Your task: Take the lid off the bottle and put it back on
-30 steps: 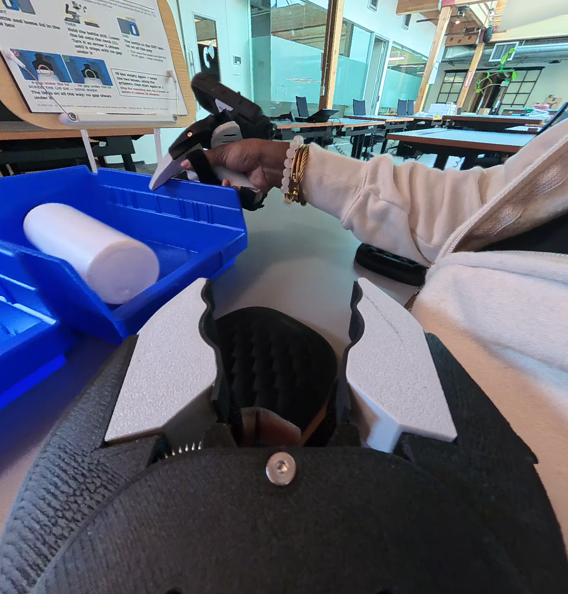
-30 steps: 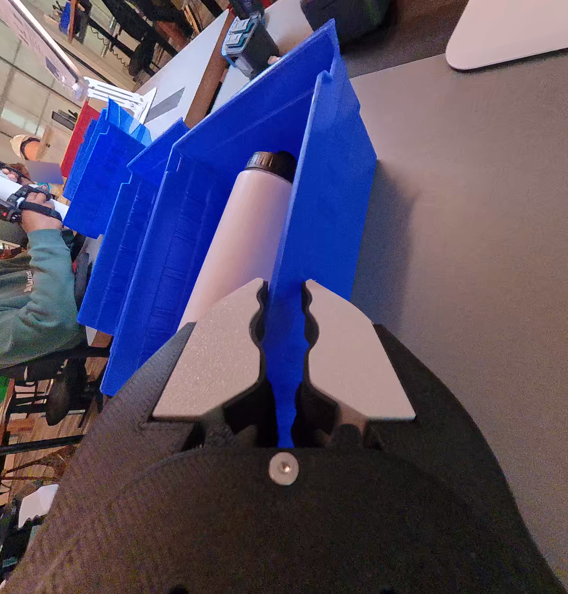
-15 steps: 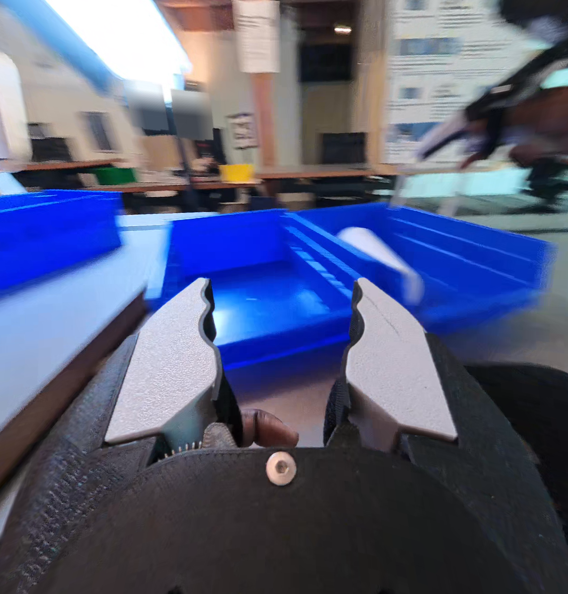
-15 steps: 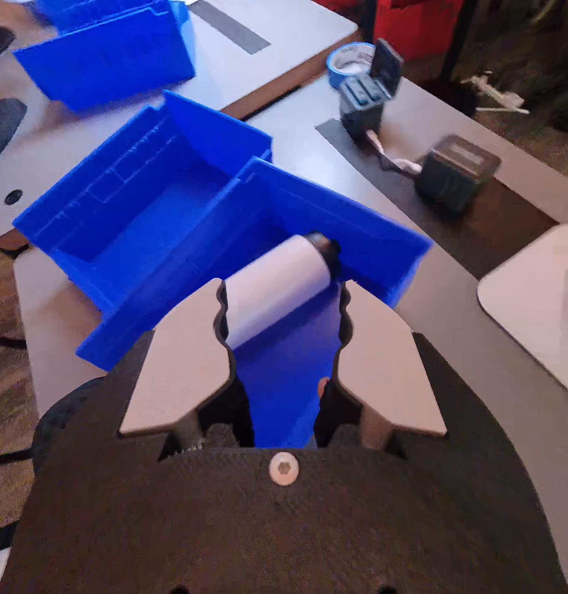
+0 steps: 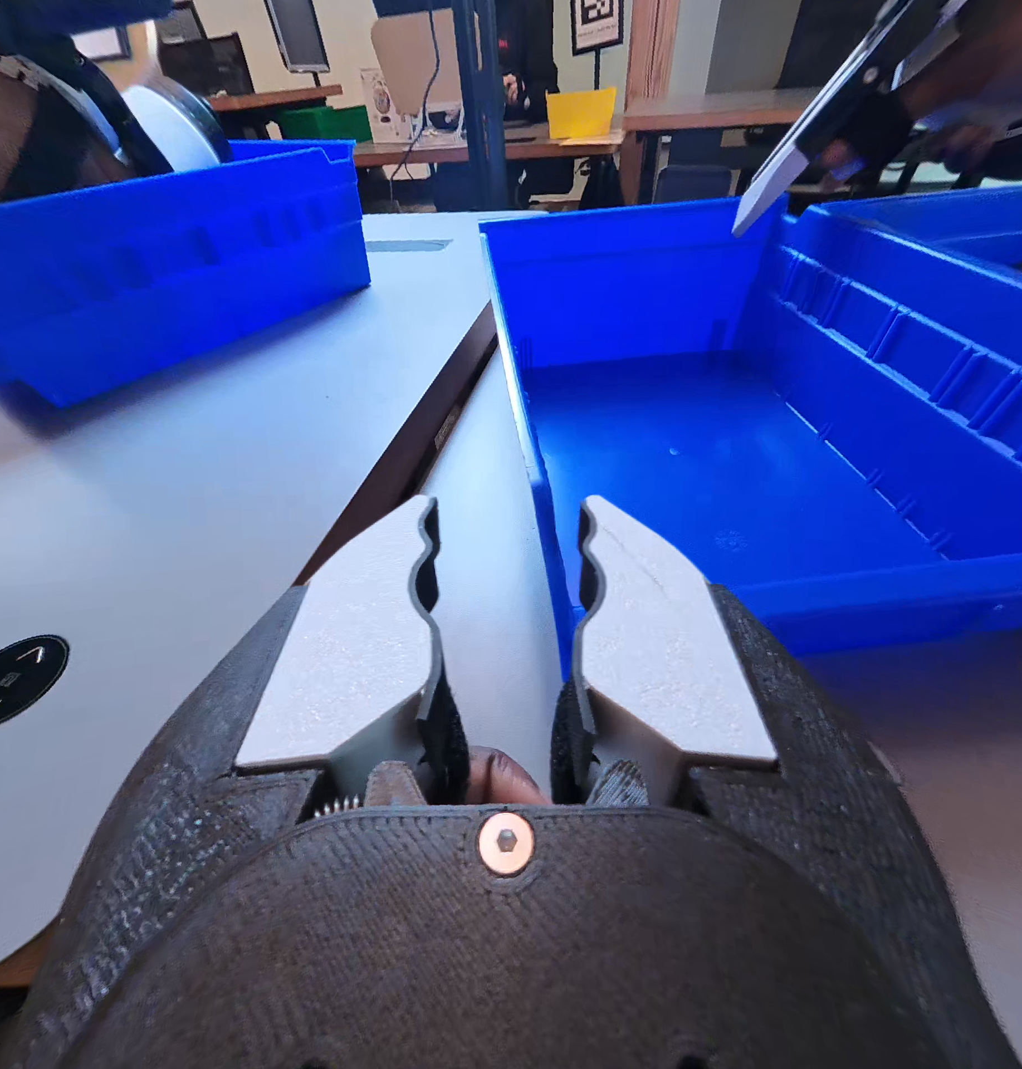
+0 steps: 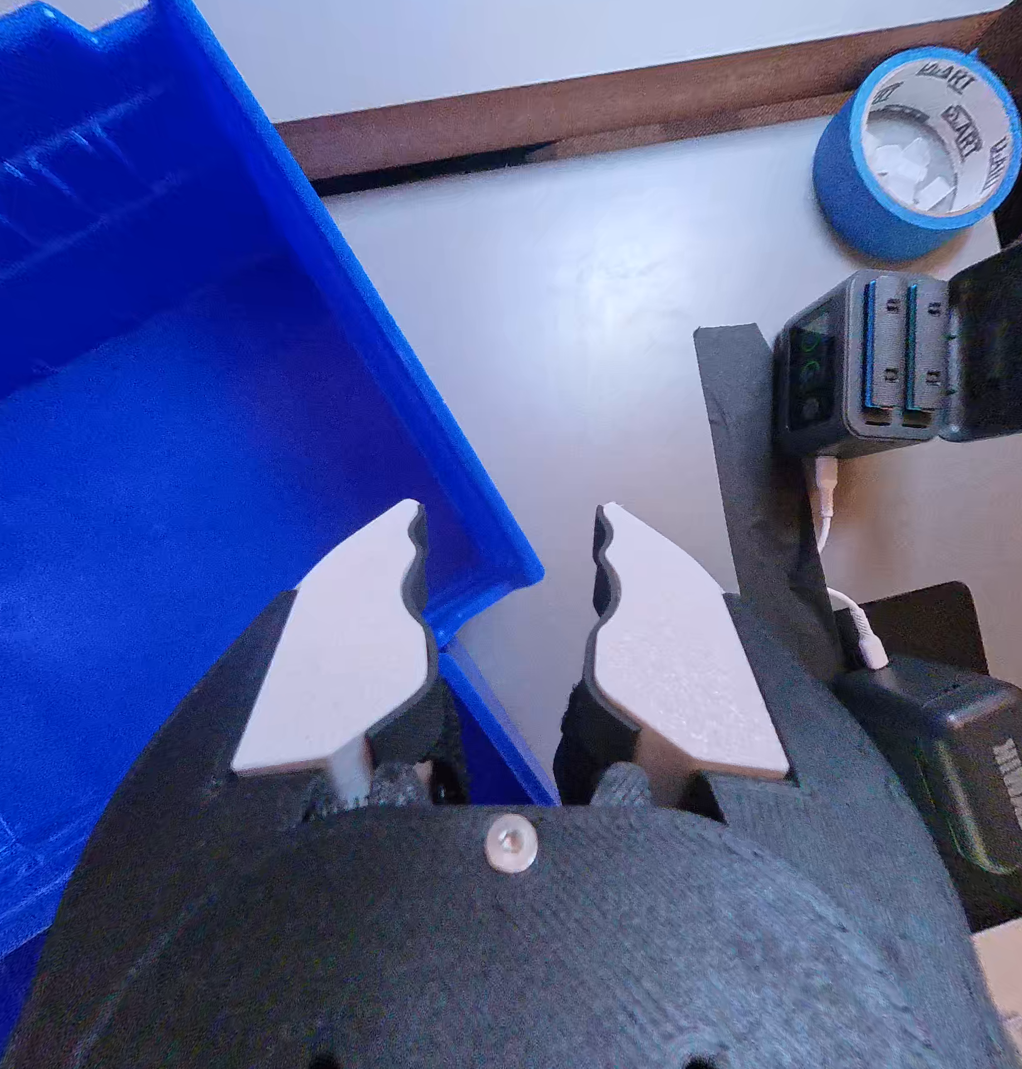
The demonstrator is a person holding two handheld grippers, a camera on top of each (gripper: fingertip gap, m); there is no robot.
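The bottle and its lid do not show in either view. My left gripper [image 5: 508, 520] is open and empty, low over the grey table, pointing along the left wall of an empty blue bin [image 5: 728, 463]. My right gripper [image 6: 508, 520] is open and empty, looking down on the corner of a blue bin [image 6: 149, 405]. That corner sits between its fingers, close to the left fingertip [image 6: 381, 555]. One finger of the right gripper also shows in the left wrist view [image 5: 786, 150], above the bin's far right corner.
A second blue bin [image 5: 167, 260] stands at the far left, across a dark seam between two tabletops [image 5: 416, 416]. In the right wrist view, a blue tape roll [image 6: 919, 150], a battery charger [image 6: 867, 364] and a black block [image 6: 960, 763] lie to the right. Left tips to right tips: about 30 centimetres. My right gripper is the nearer one to the battery charger [image 6: 867, 364]: about 15 centimetres, against 45 centimetres.
Both views have swung. The white bottle, seen lying in a blue bin earlier, has left both views. The right gripper opened off the bin wall. The left jaws have narrowed.
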